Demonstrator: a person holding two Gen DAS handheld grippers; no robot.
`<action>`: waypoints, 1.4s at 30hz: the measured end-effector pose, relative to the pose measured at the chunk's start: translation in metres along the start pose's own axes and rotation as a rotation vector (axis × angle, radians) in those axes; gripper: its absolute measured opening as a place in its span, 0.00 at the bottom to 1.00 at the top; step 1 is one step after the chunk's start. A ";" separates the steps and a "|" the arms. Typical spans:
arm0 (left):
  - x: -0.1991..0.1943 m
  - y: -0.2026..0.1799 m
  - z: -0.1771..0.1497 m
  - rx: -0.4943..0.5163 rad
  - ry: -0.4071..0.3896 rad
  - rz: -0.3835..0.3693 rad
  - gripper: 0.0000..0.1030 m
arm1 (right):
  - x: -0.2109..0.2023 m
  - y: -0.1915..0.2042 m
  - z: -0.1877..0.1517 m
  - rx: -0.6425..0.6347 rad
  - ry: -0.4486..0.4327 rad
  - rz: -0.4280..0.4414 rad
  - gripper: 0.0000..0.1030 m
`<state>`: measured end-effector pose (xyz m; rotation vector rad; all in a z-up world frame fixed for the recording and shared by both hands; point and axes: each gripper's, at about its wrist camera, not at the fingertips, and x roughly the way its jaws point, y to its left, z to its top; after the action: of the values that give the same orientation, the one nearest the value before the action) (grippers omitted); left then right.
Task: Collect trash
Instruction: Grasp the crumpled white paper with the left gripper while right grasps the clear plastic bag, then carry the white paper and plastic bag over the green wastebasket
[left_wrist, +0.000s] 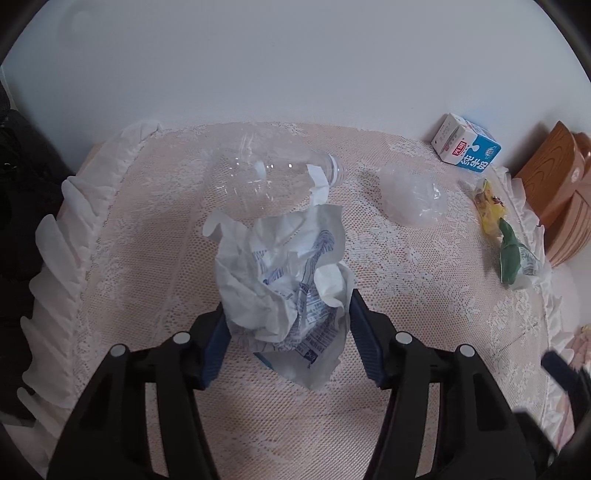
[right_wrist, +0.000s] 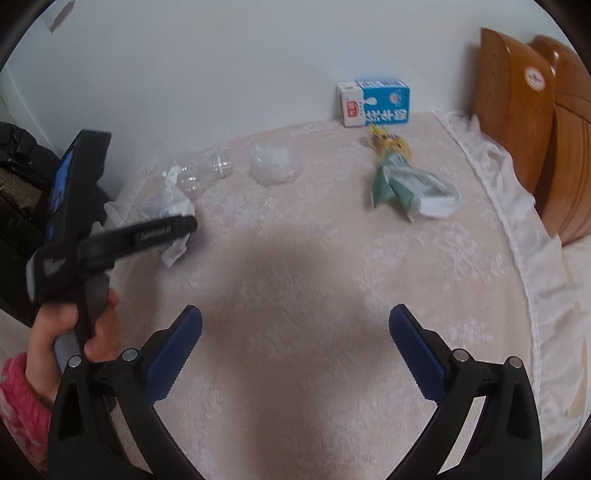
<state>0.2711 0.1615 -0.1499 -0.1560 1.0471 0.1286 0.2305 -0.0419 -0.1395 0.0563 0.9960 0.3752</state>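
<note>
— While your left gripper (left_wrist: 288, 325) pinches the crumpled wrapper (left_wrist: 284, 280) above the lace tablecloth (left_wrist: 424, 295), what's beyond?
— Your right gripper (right_wrist: 295, 332) gapes, holding nothing; farther back lie the clear bottle (left_wrist: 269, 177) and milk carton (right_wrist: 373, 101).

My left hand-held gripper (left_wrist: 288, 332) is black with blue pads, and so is my right hand-held gripper (right_wrist: 295, 332). The crumpled paper (left_wrist: 284, 280) is white with blue print. The tablecloth (left_wrist: 424, 295) is pale pink lace with a white frill. The milk carton (right_wrist: 373, 102) is blue and white; the wrapper (right_wrist: 391, 181) is green and yellow.
</note>
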 end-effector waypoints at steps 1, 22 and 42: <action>-0.005 0.003 -0.001 0.006 -0.011 -0.003 0.56 | 0.013 0.005 0.014 -0.015 0.003 0.004 0.98; -0.045 0.029 -0.037 0.103 -0.041 -0.054 0.56 | 0.123 0.033 0.106 -0.085 0.081 -0.071 0.44; -0.127 -0.071 -0.161 0.404 0.039 -0.259 0.56 | -0.098 -0.040 -0.134 0.227 0.034 -0.039 0.45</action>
<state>0.0842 0.0578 -0.1140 0.0734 1.0616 -0.3211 0.0838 -0.1281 -0.1424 0.2358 1.0690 0.2262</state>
